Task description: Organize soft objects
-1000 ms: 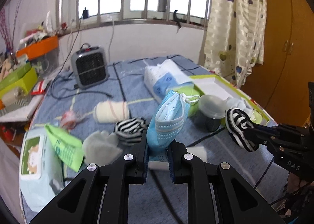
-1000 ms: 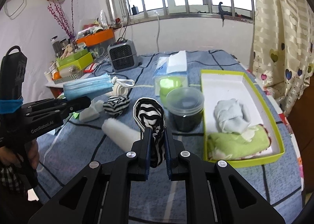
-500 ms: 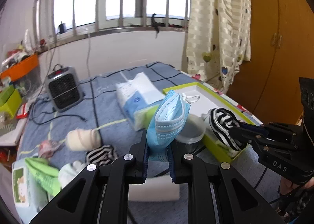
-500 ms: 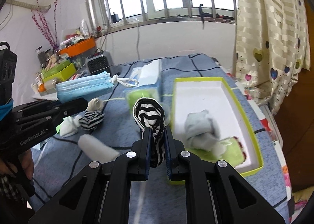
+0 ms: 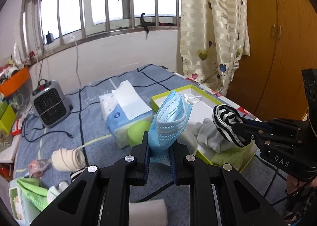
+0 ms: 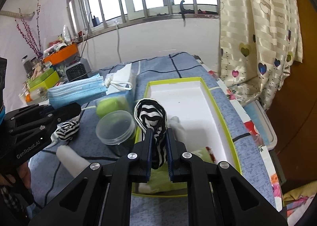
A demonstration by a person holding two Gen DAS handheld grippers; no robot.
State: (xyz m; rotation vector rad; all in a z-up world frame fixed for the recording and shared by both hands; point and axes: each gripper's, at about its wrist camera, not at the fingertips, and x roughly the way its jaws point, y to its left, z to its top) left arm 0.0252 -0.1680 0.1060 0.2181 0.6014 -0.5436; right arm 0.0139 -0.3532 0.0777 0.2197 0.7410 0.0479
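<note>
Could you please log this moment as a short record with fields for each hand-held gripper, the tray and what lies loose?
left hand-held gripper: shut on blue mask
right hand-held gripper: shut on striped sock, held above the tray's near end
tray: green rim, white inside; holds grey cloth and green cloth
loose on blanket: second striped sock, bandage roll, white roll

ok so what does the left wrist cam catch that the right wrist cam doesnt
Only the left wrist view shows the rolled beige bandage and the green wet-wipe pack at the near left of the table. Only the right wrist view shows the whole clear round lidded tub and the purple flower stems. Both show the left gripper shut on the blue mask, the right gripper shut on the striped sock, and the green-rimmed tray.
</note>
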